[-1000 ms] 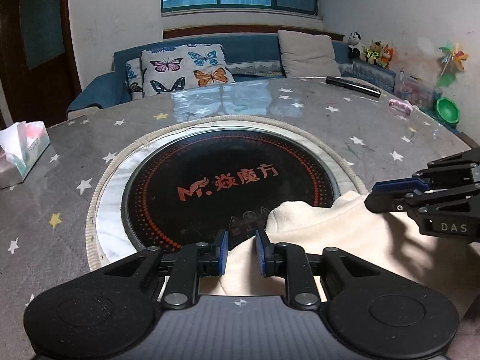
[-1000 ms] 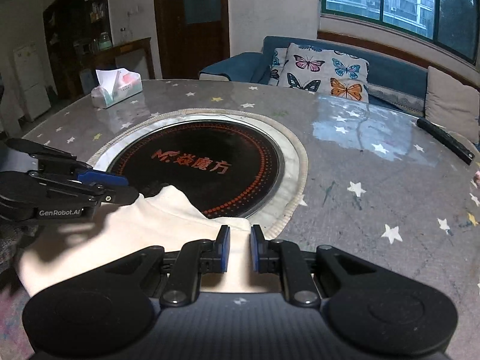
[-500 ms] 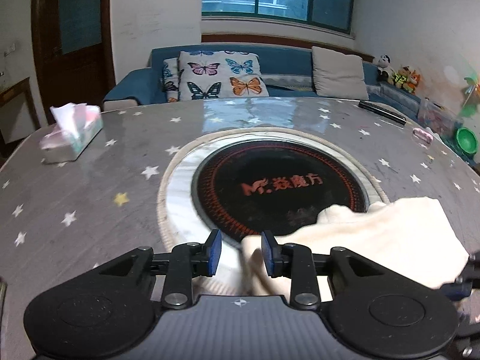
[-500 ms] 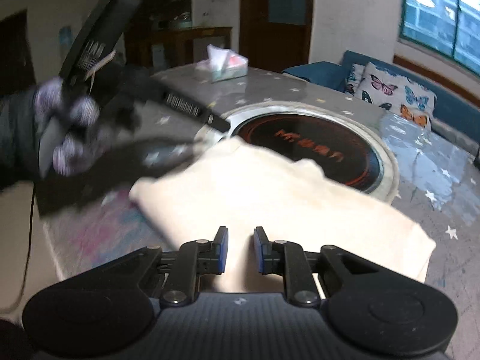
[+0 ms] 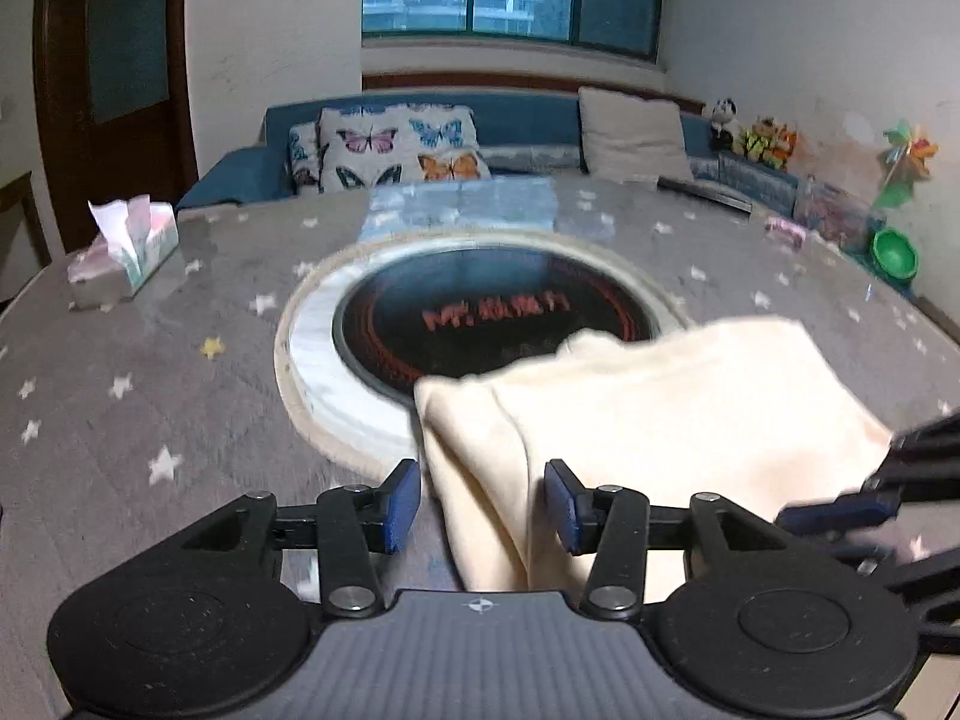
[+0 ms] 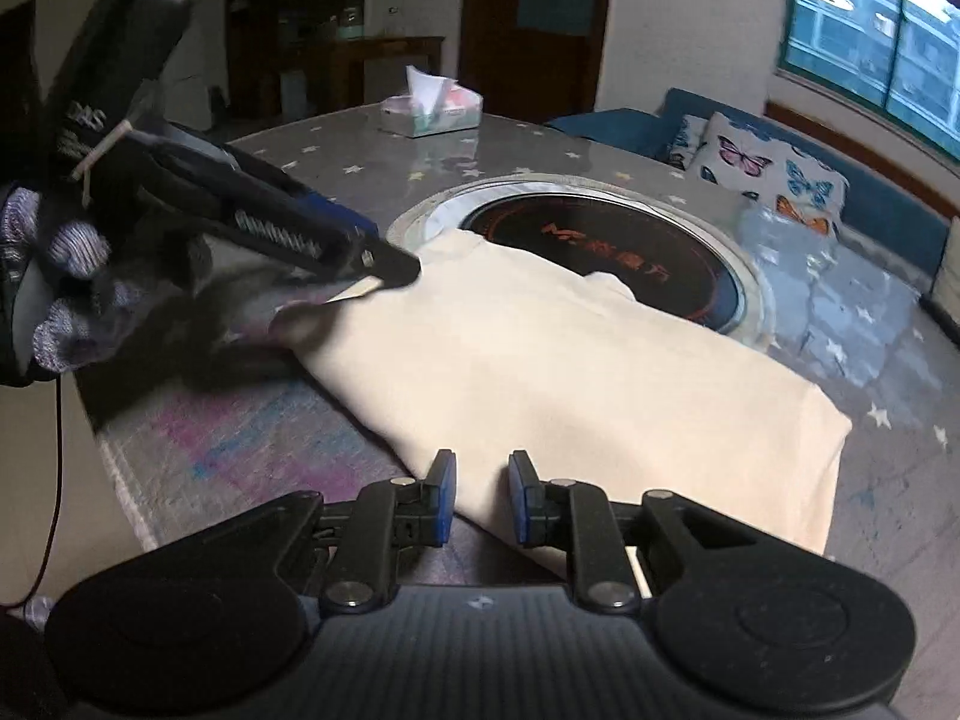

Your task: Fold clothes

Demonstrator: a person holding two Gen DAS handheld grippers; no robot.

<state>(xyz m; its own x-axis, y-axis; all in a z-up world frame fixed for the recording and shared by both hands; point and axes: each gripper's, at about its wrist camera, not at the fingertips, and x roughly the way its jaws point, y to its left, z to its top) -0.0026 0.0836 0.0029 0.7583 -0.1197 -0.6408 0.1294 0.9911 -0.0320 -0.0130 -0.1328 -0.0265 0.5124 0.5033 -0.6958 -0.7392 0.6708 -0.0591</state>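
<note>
A cream garment (image 5: pixel 648 408) lies folded on the grey star-patterned table, its far edge over the black round hotplate (image 5: pixel 480 312). My left gripper (image 5: pixel 480 507) is open, its blue pads either side of the garment's near left edge. In the right wrist view the garment (image 6: pixel 540 354) spreads ahead. My right gripper (image 6: pixel 480 507) stands a little open with the garment's near edge between the pads. The left gripper (image 6: pixel 384 270) shows there at the garment's far left corner, held by a gloved hand (image 6: pixel 60 276).
A tissue box (image 5: pixel 126 252) stands at the table's far left. A dark remote (image 5: pixel 702 192) and a pink item (image 5: pixel 786 231) lie at the far right. A sofa with butterfly cushions (image 5: pixel 390 150) is behind the table. The table's edge (image 6: pixel 120 480) runs near left.
The left gripper has opened wide and drawn back. The right gripper has opened a little and swung round to the garment's near side. The garment now lies wider and flatter.
</note>
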